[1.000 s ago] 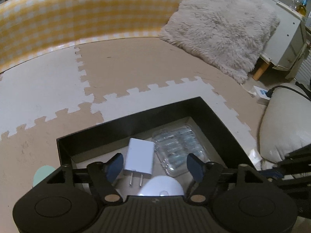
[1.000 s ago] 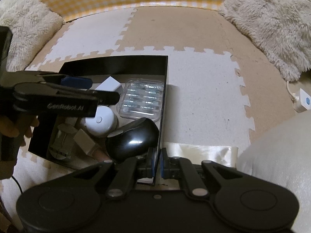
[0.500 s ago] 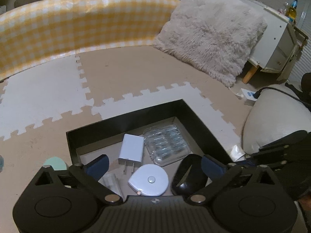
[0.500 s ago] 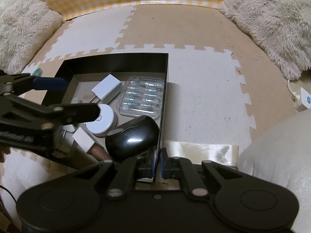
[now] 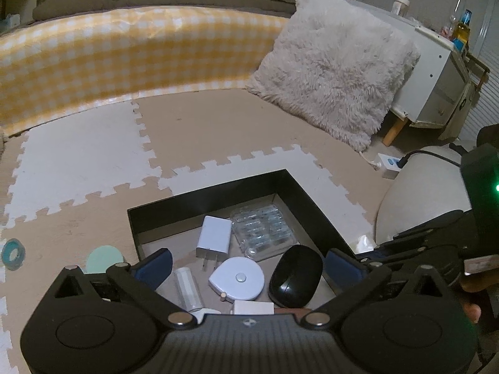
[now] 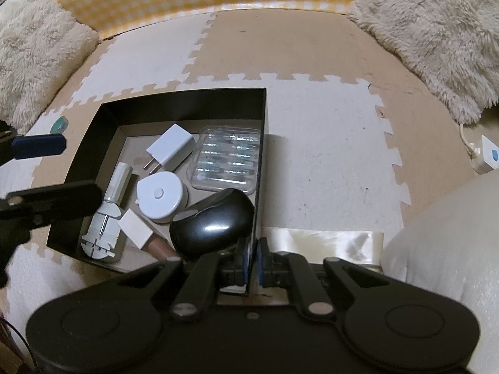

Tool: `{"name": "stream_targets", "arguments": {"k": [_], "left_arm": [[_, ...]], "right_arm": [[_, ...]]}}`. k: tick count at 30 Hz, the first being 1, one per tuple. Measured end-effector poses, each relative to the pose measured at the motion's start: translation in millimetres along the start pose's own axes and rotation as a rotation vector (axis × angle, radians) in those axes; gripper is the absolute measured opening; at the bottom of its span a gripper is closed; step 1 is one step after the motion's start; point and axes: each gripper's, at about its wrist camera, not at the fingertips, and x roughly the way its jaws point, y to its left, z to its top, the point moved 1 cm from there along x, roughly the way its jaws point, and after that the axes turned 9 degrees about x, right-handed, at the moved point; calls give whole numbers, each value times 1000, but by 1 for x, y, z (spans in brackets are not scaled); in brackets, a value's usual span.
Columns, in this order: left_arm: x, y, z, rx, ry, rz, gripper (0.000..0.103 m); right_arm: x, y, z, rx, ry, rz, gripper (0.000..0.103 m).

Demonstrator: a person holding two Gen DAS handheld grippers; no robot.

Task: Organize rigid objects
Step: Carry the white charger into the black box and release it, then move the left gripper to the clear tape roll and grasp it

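Observation:
A black open box [image 6: 184, 99] [image 5: 218, 194] sits on the foam mat. In it lie a white charger [image 6: 170, 148] [image 5: 215, 233], a clear blister pack [image 6: 229, 157] [image 5: 263, 227], a white round tape measure [image 6: 160, 194] [image 5: 237, 279], a black mouse [image 6: 212, 222] [image 5: 296, 277], a white cylinder tool [image 6: 109, 212] [image 5: 187, 290] and a small white block [image 6: 135, 229] [image 5: 253, 307]. My right gripper [image 6: 252, 251] is shut on the box's near right wall. My left gripper [image 5: 246, 265] is open and empty, held above the box's near side; it shows at the left of the right wrist view [image 6: 40, 146].
A teal tape roll [image 5: 13, 251] and a mint green disc [image 5: 104, 258] lie on the mat left of the box. Fluffy cushions [image 5: 336, 62] [image 6: 31, 59] stand at the mat's edges. A shiny plastic sheet [image 6: 324, 240] lies right of the box. A power strip [image 6: 486, 155] lies far right.
My left gripper has risen and pulled back from inside the box, its jaws wider apart. My right gripper has stayed clamped on the box wall.

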Motion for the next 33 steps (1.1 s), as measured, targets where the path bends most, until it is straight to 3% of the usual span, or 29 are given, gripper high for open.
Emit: {"name": "stream_targets", "arguments": {"k": [11,19,28,33], "left_arm": [[-30,22,-2,-43,-96,63,103],[-58,78,4,-148,-188,189,103],[-54,146,-23,-286,-197,366,103],[-34,180,-57,-384,-137,433,103]], "right_arm": [[-2,0,0,4,-3,-3,6],[-2,3,-2,-20,-13,-14,5],[-2,2,-2,-14,-22,-17,5],[-3,3,-2,-14,-26,-20,5]]}}
